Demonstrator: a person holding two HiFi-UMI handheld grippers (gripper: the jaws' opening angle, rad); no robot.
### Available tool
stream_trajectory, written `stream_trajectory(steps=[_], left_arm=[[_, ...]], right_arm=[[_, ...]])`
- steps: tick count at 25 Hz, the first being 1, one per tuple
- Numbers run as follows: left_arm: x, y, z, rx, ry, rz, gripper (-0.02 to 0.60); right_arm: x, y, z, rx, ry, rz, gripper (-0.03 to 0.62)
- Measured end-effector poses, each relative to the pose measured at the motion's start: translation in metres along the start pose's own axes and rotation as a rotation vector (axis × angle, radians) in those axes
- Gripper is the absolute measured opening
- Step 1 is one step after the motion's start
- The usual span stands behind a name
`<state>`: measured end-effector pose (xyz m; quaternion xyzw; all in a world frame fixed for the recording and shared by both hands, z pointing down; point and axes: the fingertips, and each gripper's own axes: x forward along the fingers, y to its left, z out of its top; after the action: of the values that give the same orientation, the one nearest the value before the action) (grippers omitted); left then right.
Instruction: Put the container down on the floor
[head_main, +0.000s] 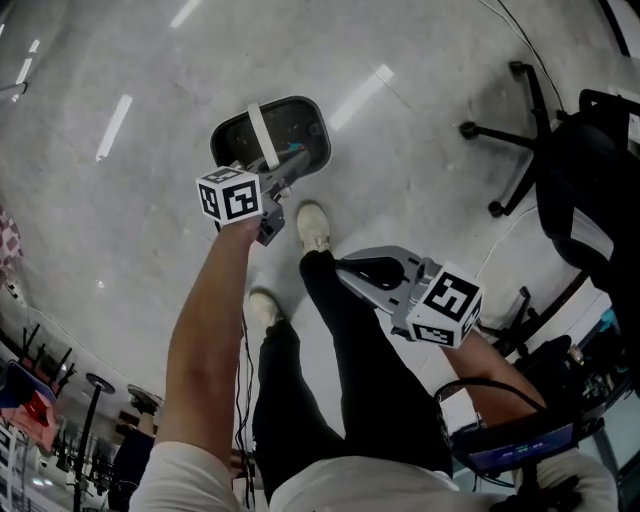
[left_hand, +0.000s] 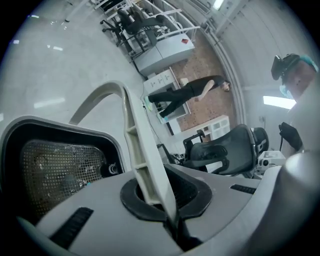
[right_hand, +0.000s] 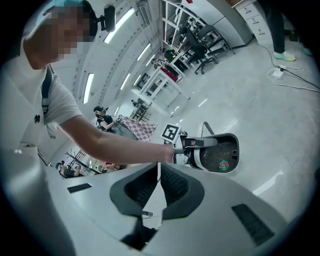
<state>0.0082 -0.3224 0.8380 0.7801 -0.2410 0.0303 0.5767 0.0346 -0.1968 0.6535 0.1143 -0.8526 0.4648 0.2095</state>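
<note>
The container (head_main: 290, 130) is a dark oval basket with a mesh bottom and a white hoop handle (head_main: 263, 135), low over the pale floor. I cannot tell whether it touches the floor. My left gripper (head_main: 288, 160) is shut on the handle from above. In the left gripper view the white handle (left_hand: 142, 145) runs up from between the jaws, with the container (left_hand: 55, 170) beyond it. My right gripper (head_main: 372, 270) hangs by the person's leg, shut and holding nothing. The right gripper view shows its pads (right_hand: 172, 185) closed, and the container (right_hand: 222, 152) hanging from the left gripper (right_hand: 196, 145).
The person's white shoes (head_main: 313, 226) stand just beside the container. Black office chairs (head_main: 575, 160) are at the right, and a cable (head_main: 243, 370) trails on the floor by the legs. Another person (left_hand: 187, 92) stands far off near desks.
</note>
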Motion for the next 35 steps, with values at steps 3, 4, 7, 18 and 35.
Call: stream_trajectory(steps=[3,4,7,18,35], left_arm=[[-0.001,-0.002,-0.007,-0.002,0.012,-0.01,0.008],[-0.003,-0.003,-0.01,-0.002,0.022,-0.012,0.009],[-0.007,-0.002,-0.018,-0.004,0.03,-0.012,0.009],[-0.002,-0.001,-0.012,0.002,0.033,-0.014,0.086],[-0.012,0.001,-0.009,-0.048,-0.011,-0.023,0.097]], right_arm=[[0.002,-0.001,-0.003,0.003,0.011,-0.003,0.028],[0.002,0.0,-0.002,0.003,0.011,-0.003,0.028],[0.003,0.0,0.001,0.001,0.006,-0.002,0.028],[0.007,-0.001,0.002,0.008,0.004,0.003,0.028],[0.008,-0.001,-0.002,0.011,0.012,0.01,0.028]])
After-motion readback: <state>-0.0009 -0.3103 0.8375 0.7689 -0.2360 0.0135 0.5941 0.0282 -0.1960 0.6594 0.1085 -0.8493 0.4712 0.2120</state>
